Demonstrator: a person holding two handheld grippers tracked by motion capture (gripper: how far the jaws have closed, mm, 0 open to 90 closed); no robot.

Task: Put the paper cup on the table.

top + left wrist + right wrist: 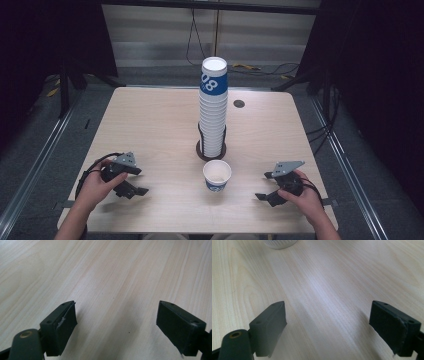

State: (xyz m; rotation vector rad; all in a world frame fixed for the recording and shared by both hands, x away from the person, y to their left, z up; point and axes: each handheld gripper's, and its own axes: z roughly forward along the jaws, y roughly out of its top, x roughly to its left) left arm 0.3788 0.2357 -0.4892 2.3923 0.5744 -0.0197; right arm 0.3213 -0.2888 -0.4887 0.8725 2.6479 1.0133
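While we rested: both hands low on the tabletop [150, 120].
Left gripper [136, 186]: spread, empty.
Right gripper [266, 186]: spread, empty.
Single cup [217, 175]: upright between us, before the stack [213, 107].
Advice: we judged a gentle sidewall pinch best.

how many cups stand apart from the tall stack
1: a single cup stands upright on the table, just in front of the tall stack, between the two grippers.

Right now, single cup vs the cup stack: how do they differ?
The single cup stands alone, low, on the bare table; the cup stack rises tall from a dark ring holder. The single cup stands nearer the person, the cup stack behind it. Both are upright, white with blue print.
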